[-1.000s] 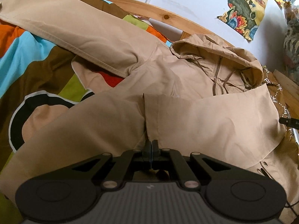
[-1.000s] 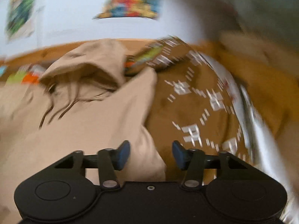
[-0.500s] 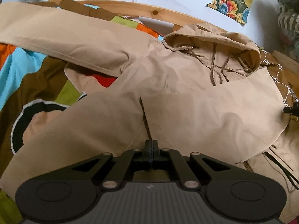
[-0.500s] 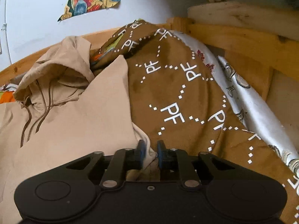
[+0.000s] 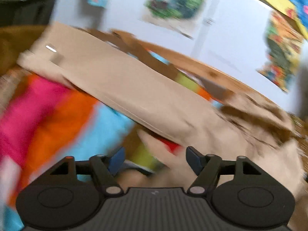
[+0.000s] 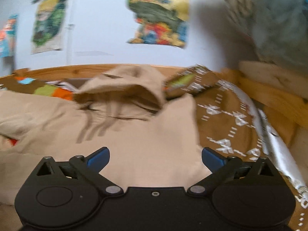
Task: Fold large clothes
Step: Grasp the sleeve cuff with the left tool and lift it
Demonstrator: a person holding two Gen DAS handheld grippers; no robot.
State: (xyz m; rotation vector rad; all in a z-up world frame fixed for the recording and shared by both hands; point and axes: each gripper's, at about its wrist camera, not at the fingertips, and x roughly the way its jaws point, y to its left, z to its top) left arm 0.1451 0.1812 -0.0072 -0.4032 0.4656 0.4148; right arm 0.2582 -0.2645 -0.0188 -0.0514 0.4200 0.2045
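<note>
Beige cloth is covering most of the bed: the hooded jacket (image 6: 134,138) is lying spread across a bright patchwork bedcover (image 5: 63,115), its hood (image 6: 123,84) toward the wooden headboard (image 6: 57,69). Both views are blurring badly, so fine detail is escaping me.

Such a large, soft garment is probably sagging and sliding wherever it is lifted, light but floppy; taking it by a hem, cuff or seam looks safer than pinching the loose middle, and the drawstrings at the hood may be dragging along.

Hovering over the jacket's folded front, the right gripper (image 6: 155,156) is spreading its jaws wide and holding nothing. Likewise empty, the left gripper (image 5: 154,158) is gaping wide above the bedcover.

Looking leftward, the left wrist view is showing one long sleeve (image 5: 119,88) stretching out over the orange, pink and blue patches. Meanwhile the right wrist view is revealing a brown lettered blanket (image 6: 227,119) beside the jacket's edge.
</note>
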